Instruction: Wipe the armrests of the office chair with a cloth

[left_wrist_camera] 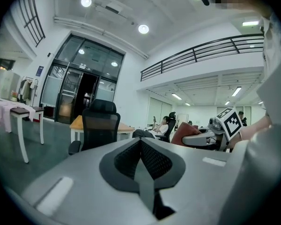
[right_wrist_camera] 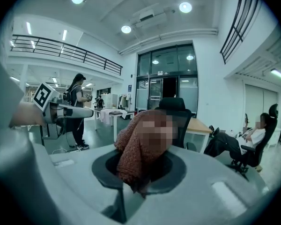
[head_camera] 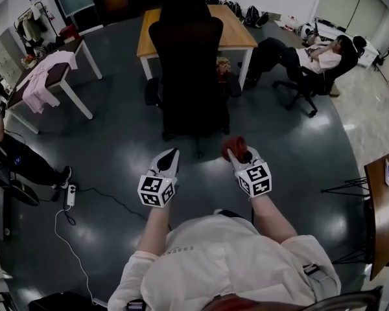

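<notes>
Office chair stands back-on to the wearer; both armrests show only in head view; wooden bench sits just behind the chair. Left claw is pinched together with nothing in it, well short of the chair; right claw is clamped on a reddish knit cloth, also short of the chair and touching no armrest. Only the right gripper view shows a standing person left of the chair; the left gripper view shows a seated person right of the chair, plus the cloth bulging from the other claw. Shirt print in head view is too small to read; marker cubes carry black-white squares, no text.
</notes>
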A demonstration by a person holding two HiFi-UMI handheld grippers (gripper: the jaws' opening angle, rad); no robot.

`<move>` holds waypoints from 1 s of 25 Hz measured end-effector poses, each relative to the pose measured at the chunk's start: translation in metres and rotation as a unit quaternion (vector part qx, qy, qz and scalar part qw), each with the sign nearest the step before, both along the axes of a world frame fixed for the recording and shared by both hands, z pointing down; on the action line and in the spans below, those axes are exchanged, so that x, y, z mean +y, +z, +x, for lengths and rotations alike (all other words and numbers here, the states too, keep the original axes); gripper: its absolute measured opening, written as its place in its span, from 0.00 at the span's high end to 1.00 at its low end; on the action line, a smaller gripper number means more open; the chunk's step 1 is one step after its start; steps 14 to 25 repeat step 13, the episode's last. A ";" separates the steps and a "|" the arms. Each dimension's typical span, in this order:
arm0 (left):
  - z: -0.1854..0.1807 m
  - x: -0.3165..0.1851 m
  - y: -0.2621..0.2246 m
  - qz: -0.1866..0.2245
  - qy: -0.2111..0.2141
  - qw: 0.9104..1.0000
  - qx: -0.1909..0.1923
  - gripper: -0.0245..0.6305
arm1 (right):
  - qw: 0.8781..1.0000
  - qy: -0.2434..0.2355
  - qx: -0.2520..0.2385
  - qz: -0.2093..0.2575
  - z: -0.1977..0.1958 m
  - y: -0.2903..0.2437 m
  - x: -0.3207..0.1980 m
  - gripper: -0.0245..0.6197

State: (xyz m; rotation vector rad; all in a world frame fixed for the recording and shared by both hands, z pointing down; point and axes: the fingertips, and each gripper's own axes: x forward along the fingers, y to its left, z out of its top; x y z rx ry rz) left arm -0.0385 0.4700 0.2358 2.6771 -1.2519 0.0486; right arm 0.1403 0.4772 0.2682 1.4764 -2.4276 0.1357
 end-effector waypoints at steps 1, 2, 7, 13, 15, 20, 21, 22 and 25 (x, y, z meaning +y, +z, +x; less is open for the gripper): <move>-0.001 0.003 -0.002 -0.002 0.002 1.000 0.003 0.94 | 1.000 0.002 0.002 -0.001 -0.001 -0.003 0.003 0.88; -0.002 0.006 -0.004 -0.003 0.004 1.000 0.005 0.94 | 1.000 0.004 0.004 -0.001 -0.002 -0.006 0.005 0.88; -0.013 0.013 0.007 -0.008 0.008 1.000 0.003 0.94 | 1.000 0.010 0.003 -0.003 -0.015 0.002 0.011 0.88; -0.005 0.010 0.005 -0.011 0.014 1.000 0.006 0.94 | 1.000 0.011 0.008 -0.004 -0.009 -0.001 0.010 0.88; -0.005 0.010 0.005 -0.011 0.014 1.000 0.006 0.94 | 1.000 0.011 0.008 -0.004 -0.009 -0.001 0.010 0.88; -0.005 0.010 0.005 -0.011 0.014 1.000 0.006 0.94 | 1.000 0.011 0.008 -0.004 -0.009 -0.001 0.010 0.88; -0.005 0.010 0.005 -0.011 0.014 1.000 0.006 0.94 | 1.000 0.011 0.008 -0.004 -0.009 -0.001 0.010 0.88; -0.005 0.010 0.005 -0.011 0.014 1.000 0.006 0.94 | 1.000 0.011 0.008 -0.004 -0.009 -0.001 0.010 0.88; -0.005 0.010 0.005 -0.011 0.014 1.000 0.006 0.94 | 1.000 0.011 0.008 -0.004 -0.009 -0.001 0.010 0.88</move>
